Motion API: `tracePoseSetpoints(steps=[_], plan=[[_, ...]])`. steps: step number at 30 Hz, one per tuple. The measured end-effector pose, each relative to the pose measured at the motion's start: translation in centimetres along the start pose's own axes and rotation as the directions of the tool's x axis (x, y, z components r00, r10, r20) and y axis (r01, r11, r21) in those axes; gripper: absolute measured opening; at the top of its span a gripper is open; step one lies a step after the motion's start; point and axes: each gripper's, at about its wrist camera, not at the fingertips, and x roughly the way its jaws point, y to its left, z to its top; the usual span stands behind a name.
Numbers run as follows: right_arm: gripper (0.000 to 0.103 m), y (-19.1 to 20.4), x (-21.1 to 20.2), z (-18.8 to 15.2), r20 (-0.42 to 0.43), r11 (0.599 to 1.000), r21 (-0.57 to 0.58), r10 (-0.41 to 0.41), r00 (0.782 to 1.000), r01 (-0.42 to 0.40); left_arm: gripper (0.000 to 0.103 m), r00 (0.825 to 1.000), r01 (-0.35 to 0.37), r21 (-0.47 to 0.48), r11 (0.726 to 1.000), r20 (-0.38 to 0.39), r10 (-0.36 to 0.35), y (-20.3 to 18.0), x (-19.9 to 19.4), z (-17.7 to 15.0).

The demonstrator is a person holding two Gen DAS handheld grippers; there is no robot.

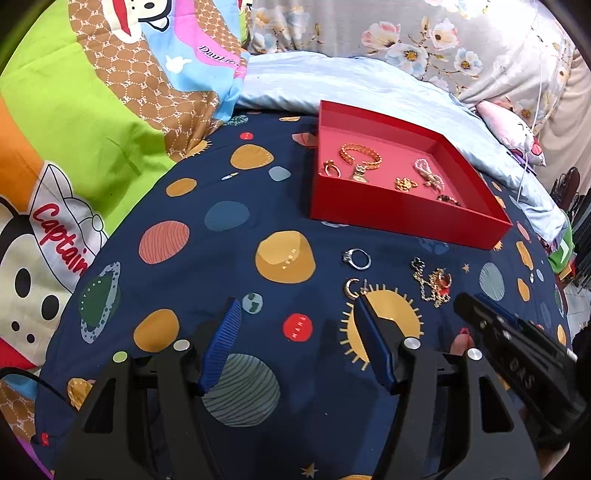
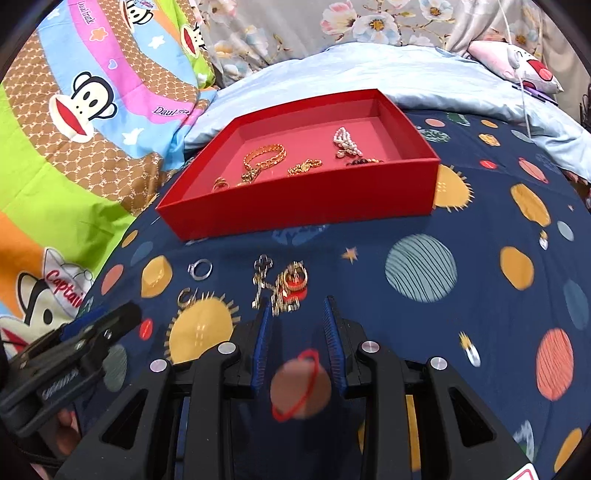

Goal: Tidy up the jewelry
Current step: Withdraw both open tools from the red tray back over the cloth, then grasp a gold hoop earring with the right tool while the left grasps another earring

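A red tray (image 1: 388, 210) (image 2: 295, 206) sits on the navy planet-print bedspread and holds a gold bracelet (image 1: 360, 155) (image 2: 266, 155), a pearl piece (image 1: 428, 173) (image 2: 343, 142) and several small gold items. On the spread in front of it lie a silver ring (image 1: 357, 257) (image 2: 200, 268), a crescent earring (image 1: 352, 288) (image 2: 185, 296) and a tangled gold chain with a red piece (image 1: 434, 282) (image 2: 286, 284). My left gripper (image 1: 295, 306) is open and empty, near the earring. My right gripper (image 2: 297, 304) is open and empty, just short of the chain; it also shows in the left wrist view (image 1: 480, 306).
A colourful cartoon-monkey quilt (image 1: 74, 129) (image 2: 74, 110) lies to the left. A pale blue pillow (image 1: 369, 85) (image 2: 369, 70) and floral fabric (image 1: 406, 29) lie behind the tray. A small pink plush cushion (image 2: 517, 62) sits at the far right.
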Motion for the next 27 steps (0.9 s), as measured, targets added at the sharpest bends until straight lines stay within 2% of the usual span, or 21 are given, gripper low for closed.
tracePoseSetpoints(steps=[5,10,22,27], plan=[[0.028,0.2,1.2,1.0,-0.007,1.0,-0.009,-0.01,1.0,0.01,0.061,1.0,-0.004,-0.007,1.0,-0.003,0.004,0.5,0.4,0.2],[0.028,-0.2,1.6,0.7,-0.02,1.0,0.001,-0.01,1.0,0.01,0.061,1.0,0.009,-0.006,1.0,-0.007,-0.009,0.4,0.8,0.4],[0.028,0.4,2.4,1.3,-0.024,0.999,-0.038,-0.012,1.0,0.011,0.061,0.998,0.058,0.05,0.997,-0.042,-0.056,-2.4,3.4,0.5],[0.018,1.0,2.9,1.5,-0.028,0.997,-0.068,-0.049,0.998,0.047,0.061,0.998,0.052,0.054,0.997,-0.041,-0.05,-2.6,3.6,0.5]])
